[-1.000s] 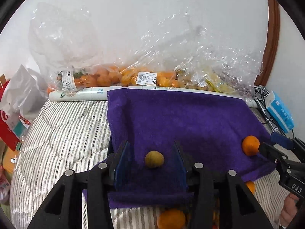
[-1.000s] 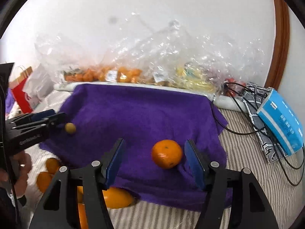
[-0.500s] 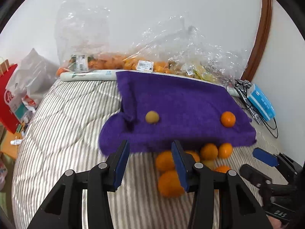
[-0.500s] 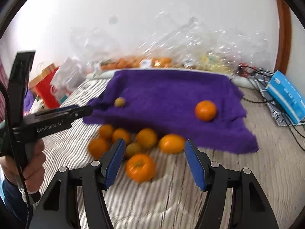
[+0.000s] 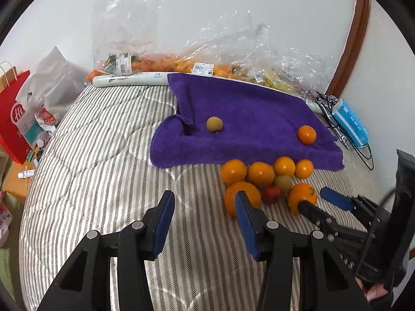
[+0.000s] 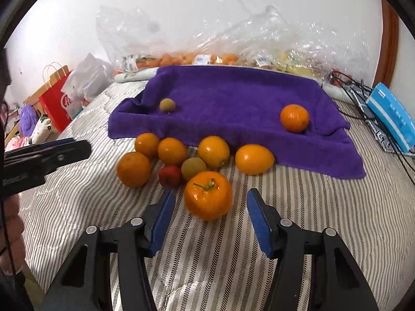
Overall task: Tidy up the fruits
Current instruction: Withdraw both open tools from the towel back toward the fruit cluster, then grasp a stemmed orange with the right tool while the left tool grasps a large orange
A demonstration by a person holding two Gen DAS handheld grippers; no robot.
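Observation:
A purple towel (image 5: 249, 119) (image 6: 233, 98) lies on the striped bed. On it sit a small green-brown fruit (image 5: 214, 124) (image 6: 167, 104) and an orange (image 5: 306, 134) (image 6: 294, 118). A pile of several oranges, a small red fruit (image 6: 170, 175) and a green-brown fruit (image 6: 193, 168) lies in front of the towel. My right gripper (image 6: 210, 212) is open, and a big orange with a stem (image 6: 208, 195) lies just ahead between its pads. My left gripper (image 5: 205, 210) is open and empty, left of the pile (image 5: 262, 178).
Clear plastic bags of oranges (image 5: 166, 64) line the wall behind the towel. A red paper bag (image 5: 15, 119) and white bags stand off the bed's left side. A blue box (image 5: 350, 121) (image 6: 391, 116) and black cables lie at the right.
Both grippers have pulled back from the towel, leaving the green-brown fruit and the orange on it. The pile in front of the towel has come into view.

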